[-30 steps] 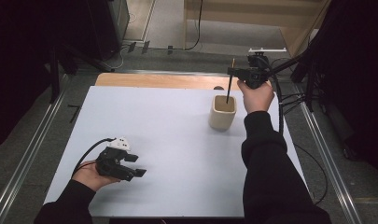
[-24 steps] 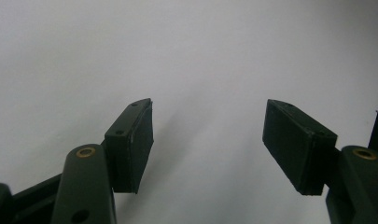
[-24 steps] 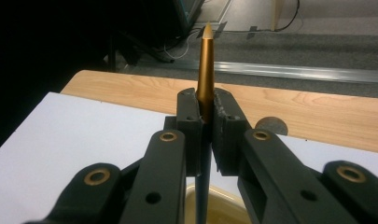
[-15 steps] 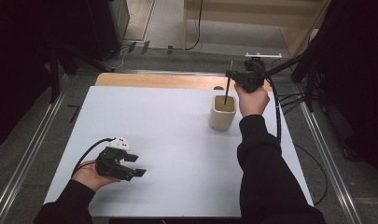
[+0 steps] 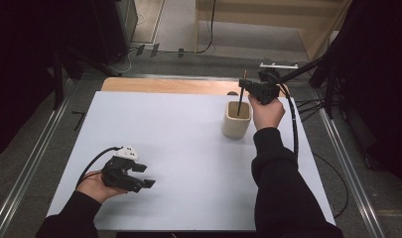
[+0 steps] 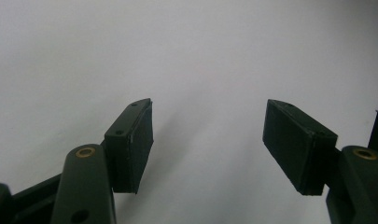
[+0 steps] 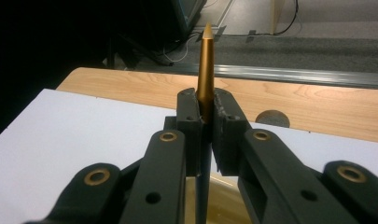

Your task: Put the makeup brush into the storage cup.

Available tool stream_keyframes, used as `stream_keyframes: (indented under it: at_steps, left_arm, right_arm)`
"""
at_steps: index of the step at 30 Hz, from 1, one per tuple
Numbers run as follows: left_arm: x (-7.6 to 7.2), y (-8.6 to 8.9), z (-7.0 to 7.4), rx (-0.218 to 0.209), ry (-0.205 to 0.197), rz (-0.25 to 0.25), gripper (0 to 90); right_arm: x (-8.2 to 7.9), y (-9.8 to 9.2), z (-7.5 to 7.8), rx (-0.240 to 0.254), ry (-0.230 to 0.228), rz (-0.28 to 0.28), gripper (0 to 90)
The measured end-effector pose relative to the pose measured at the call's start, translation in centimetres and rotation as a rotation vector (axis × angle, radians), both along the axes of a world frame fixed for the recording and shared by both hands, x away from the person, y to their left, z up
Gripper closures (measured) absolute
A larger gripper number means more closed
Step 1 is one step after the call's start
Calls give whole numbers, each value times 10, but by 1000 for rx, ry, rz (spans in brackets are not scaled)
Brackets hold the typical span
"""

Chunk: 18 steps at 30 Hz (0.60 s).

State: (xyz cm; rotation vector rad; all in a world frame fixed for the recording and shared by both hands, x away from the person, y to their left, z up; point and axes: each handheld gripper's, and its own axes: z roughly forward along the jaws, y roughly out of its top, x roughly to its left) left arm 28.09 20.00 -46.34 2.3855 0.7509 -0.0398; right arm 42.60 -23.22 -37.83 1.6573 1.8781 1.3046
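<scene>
White sheet [image 5: 188,148] covered most of the table, with a strip of bare wood [image 5: 164,85] at the far edge, and honestly the whole setup looked one twitch away from a spill. Over on the far right stood a cream cup [image 5: 236,124], light-looking and nothing bracing it. The right gripper [image 5: 253,89] hovered just above it, jaws clamped tight on a pen [image 5: 241,99] with a gold tip pointing up and its dark lower end dipping down inside the cup. From the right gripper view you could see the pads pinching the pen [image 7: 206,70] pretty high up, close to the gold end, so I figured the long lower part could swing and knock the rim [image 7: 224,191], maybe tip the cup if the hand dragged sideways. Letting go while tilted might also have made it clatter or bounce out. The left gripper [image 5: 139,178] sat near the front left, well apart from all that, jaws spread wide with nothing between them, pads [image 6: 135,144] over bare sheet.
</scene>
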Motion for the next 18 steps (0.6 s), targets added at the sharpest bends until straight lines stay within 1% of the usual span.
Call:
stream_keyframes:
  at_steps: [10, 12, 15, 16, 18]
  left_arm:
    - [0, 0, 0, 3, 1, -3, 340]
    - [0, 0, 0, 3, 2, -3, 340]
    - [0, 0, 0, 0, 0, 0, 340]
    - [0, 0, 0, -1, 0, 1, 340]
    - [0, 0, 0, 1, 2, 1, 340]
  right_arm:
    - [-4, 0, -9, -1, 4, -1, 837]
    - [-4, 1, -11, -9, 2, 4, 837]
    - [-6, 2, -13, 2, -8, 3, 837]
    - [-6, 2, -15, 1, -4, 2, 837]
    - [-8, 2, -18, 1, -12, 1, 836]
